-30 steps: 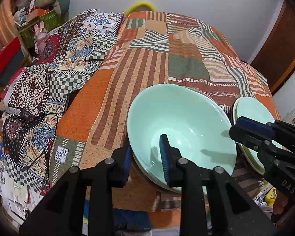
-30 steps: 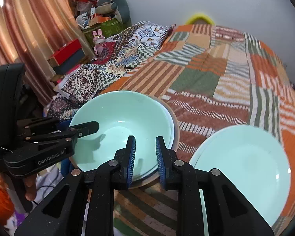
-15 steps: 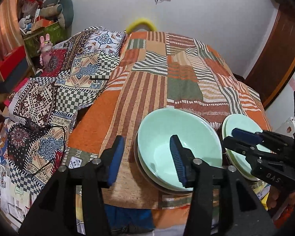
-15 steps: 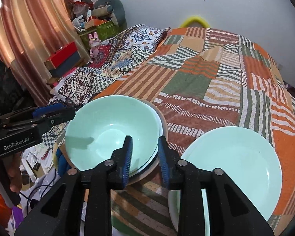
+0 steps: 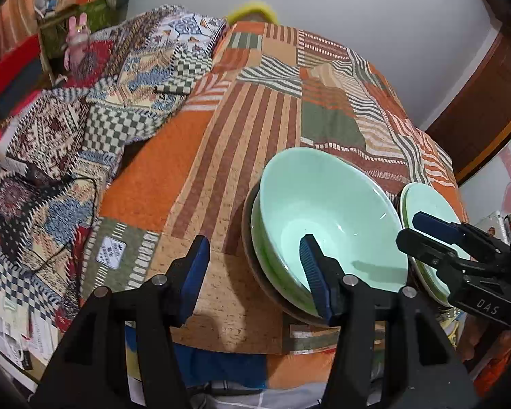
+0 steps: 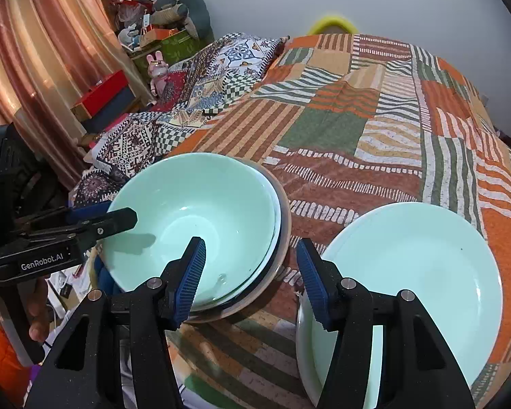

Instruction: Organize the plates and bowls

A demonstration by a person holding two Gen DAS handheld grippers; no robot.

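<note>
- Patterned blanket (image 5: pixel 95 112): lies crumpled at about ten o'clock in the left wrist view, on the far left side of the bed.
- Left gripper (image 5: pixel 255 266): at six o'clock in its own view, jaws spread and opening. The bowl's near rim stands between the blue pads, and neither pad presses on it.
- Mint-green bowl (image 5: pixel 327 211): at about four o'clock in the left wrist view, nested in a stack of bowls on the striped patchwork bedspread (image 5: pixel 255 109), near its front edge.
- Right gripper (image 6: pixel 250 272): at six o'clock in its own view, jaws apart and opening. Its left pad hangs over the bowl's near rim, its right pad over the near edge of the plates; it grips nothing.
- Mint-green plates (image 6: pixel 419 266): a stack at about four o'clock in the right wrist view, just beside the bowls.
</note>
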